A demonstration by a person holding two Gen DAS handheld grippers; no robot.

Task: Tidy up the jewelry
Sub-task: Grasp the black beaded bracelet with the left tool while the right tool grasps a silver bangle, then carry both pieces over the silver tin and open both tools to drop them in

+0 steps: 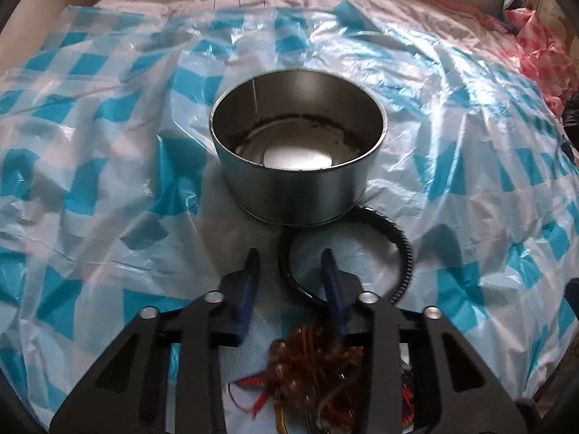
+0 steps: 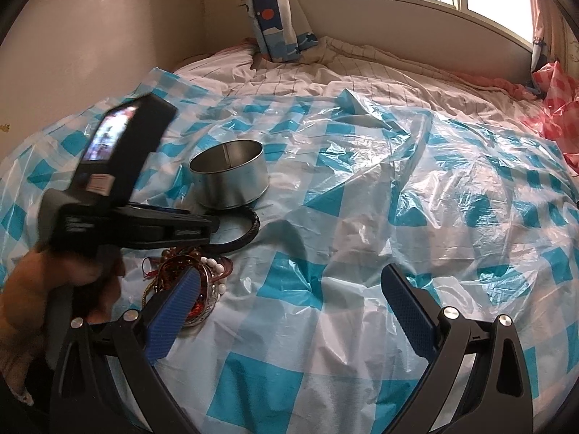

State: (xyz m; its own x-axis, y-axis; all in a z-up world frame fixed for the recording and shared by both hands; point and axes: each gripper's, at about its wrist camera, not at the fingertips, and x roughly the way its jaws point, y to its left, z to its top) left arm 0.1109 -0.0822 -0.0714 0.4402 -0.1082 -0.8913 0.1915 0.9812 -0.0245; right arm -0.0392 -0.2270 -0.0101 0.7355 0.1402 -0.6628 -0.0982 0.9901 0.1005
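Note:
A round metal tin (image 1: 296, 152) stands open and upright on the checked plastic sheet (image 1: 108, 181). A black bracelet (image 1: 401, 249) lies against its near side. My left gripper (image 1: 290, 256) hangs just over the bracelet's left arc, which runs between the narrowly parted blue fingers (image 1: 249, 282); the pads do not press on it. A heap of brown beads and red threads (image 1: 315, 369) lies under the gripper's body. In the right wrist view my right gripper (image 2: 289, 311) is wide open over bare sheet. Left of it are the jewelry heap (image 2: 213, 271), the bracelet (image 2: 253, 224), the tin (image 2: 229, 173) and the left gripper (image 2: 213, 226).
The blue-and-white plastic sheet (image 2: 362, 217) covers a bed with a pale striped cover (image 2: 325, 68). A patterned pillow (image 2: 275, 11) leans at the head, a pink checked bag (image 2: 557, 108) lies at the right edge, and a wall (image 2: 90, 36) runs along the left.

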